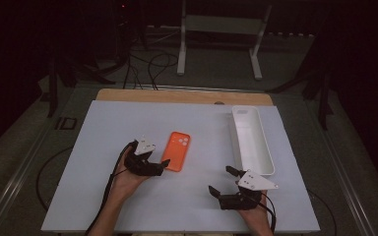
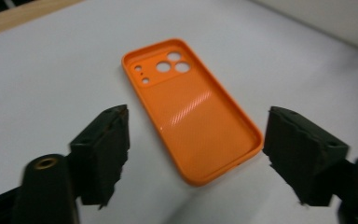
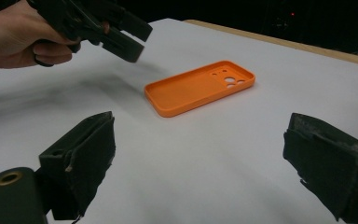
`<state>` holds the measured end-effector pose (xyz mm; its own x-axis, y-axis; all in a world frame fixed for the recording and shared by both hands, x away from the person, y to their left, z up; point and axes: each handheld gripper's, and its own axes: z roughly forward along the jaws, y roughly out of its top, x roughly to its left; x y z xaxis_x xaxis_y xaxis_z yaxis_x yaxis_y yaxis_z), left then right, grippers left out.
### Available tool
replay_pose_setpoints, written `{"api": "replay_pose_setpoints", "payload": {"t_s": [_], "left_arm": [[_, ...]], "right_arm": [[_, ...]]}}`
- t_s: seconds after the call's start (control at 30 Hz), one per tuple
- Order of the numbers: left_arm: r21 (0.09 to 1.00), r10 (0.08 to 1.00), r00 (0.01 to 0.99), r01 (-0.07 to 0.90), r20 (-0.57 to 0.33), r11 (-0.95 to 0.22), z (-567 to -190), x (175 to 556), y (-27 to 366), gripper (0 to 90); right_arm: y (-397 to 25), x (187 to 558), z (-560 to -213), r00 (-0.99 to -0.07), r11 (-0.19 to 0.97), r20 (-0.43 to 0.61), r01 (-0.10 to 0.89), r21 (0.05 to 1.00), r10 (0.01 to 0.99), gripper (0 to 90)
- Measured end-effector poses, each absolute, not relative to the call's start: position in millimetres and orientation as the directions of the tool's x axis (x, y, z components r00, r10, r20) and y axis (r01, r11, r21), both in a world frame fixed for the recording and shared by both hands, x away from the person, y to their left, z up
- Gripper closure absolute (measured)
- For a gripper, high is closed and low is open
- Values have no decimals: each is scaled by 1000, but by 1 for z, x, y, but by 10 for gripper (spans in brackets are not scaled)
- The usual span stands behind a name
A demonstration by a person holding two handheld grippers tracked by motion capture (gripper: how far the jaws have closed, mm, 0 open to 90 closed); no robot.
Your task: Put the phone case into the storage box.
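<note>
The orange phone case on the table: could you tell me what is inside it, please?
Nothing lies inside the orange phone case: it rests open side up on the white table, its bare inner floor and camera cutouts showing. What is beneath it is covered. The open left gripper hovers near its closer end.

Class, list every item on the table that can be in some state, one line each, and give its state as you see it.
phone case: lying flat, hollow side up, nothing in it, not gripped.
white tray: upright on the table, holds nothing.
left gripper: open, at the near end of the phone case.
right gripper: open, holding nothing, away from the case.
</note>
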<state>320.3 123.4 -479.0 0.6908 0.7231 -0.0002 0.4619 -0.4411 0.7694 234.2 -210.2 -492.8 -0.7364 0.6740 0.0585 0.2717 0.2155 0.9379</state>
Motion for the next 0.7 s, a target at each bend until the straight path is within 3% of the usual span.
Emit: {"api": "replay_pose_setpoints", "payload": {"t_s": [0.07, 0.17, 0.23, 0.4, 0.7], "left_arm": [[764, 720, 693, 467, -4, -446, -480, 321, 122, 312], [735, 699, 715, 487, -24, -473, -481, 325, 120, 521], [724, 682, 731, 492, -42, -483, -482, 326, 119, 574], [709, 678, 732, 508, -57, -489, -485, 329, 118, 897], [682, 677, 734, 522, -53, -512, -490, 332, 114, 900]], "right_arm": [[-210, 234, -493, -736, 216, 58, 271, 938, 674, 90], [-210, 234, -493, -736, 218, 56, 271, 937, 675, 90], [-210, 234, -493, -736, 218, 56, 272, 937, 675, 90], [-210, 234, -493, -735, 218, 55, 271, 938, 675, 90], [-210, 234, -493, -735, 219, 53, 270, 938, 676, 90]]}}
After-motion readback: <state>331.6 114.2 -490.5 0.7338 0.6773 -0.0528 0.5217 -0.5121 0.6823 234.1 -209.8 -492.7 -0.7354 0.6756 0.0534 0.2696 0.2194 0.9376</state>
